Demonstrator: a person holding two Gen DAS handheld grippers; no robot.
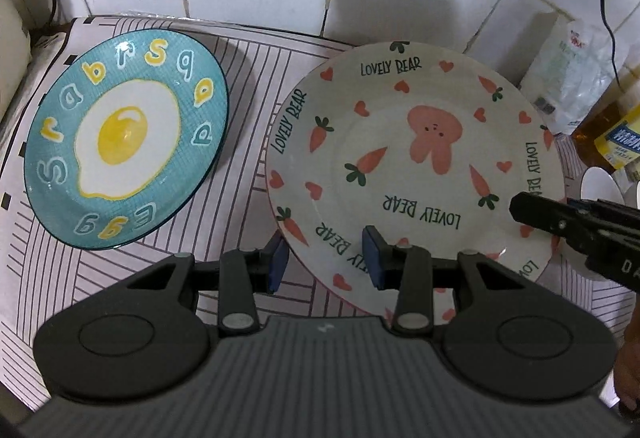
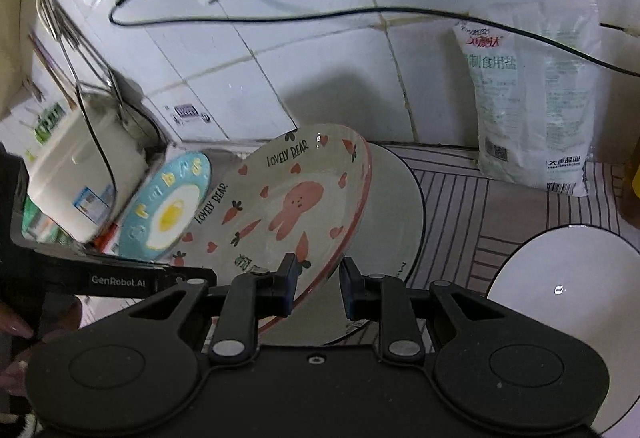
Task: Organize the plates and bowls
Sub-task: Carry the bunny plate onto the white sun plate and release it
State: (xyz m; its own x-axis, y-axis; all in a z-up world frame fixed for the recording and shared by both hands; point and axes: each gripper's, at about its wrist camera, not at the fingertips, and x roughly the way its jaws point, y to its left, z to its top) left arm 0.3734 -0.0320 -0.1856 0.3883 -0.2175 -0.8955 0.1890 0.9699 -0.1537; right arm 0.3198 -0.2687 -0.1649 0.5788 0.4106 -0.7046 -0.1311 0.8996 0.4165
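Note:
A white "Lovely Bear" plate (image 1: 416,166) with a pink rabbit, carrots and hearts is lifted off the striped mat. My left gripper (image 1: 326,262) straddles its near rim, one finger under and one over, with a gap between them. My right gripper (image 2: 318,288) straddles the plate's (image 2: 288,206) right rim, which tilts up over a plain white plate (image 2: 394,206); its jaws stand a little apart around the edge. The right gripper also shows in the left wrist view (image 1: 560,222). A teal fried-egg plate (image 1: 124,142) lies to the left.
A white bowl or plate (image 2: 560,302) sits at the right front. A salt bag (image 2: 532,98) leans on the tiled wall. A white pot (image 2: 76,174) with utensils stands at the left. A cable (image 2: 320,14) hangs along the wall. A yellow oil bottle (image 1: 612,134) stands far right.

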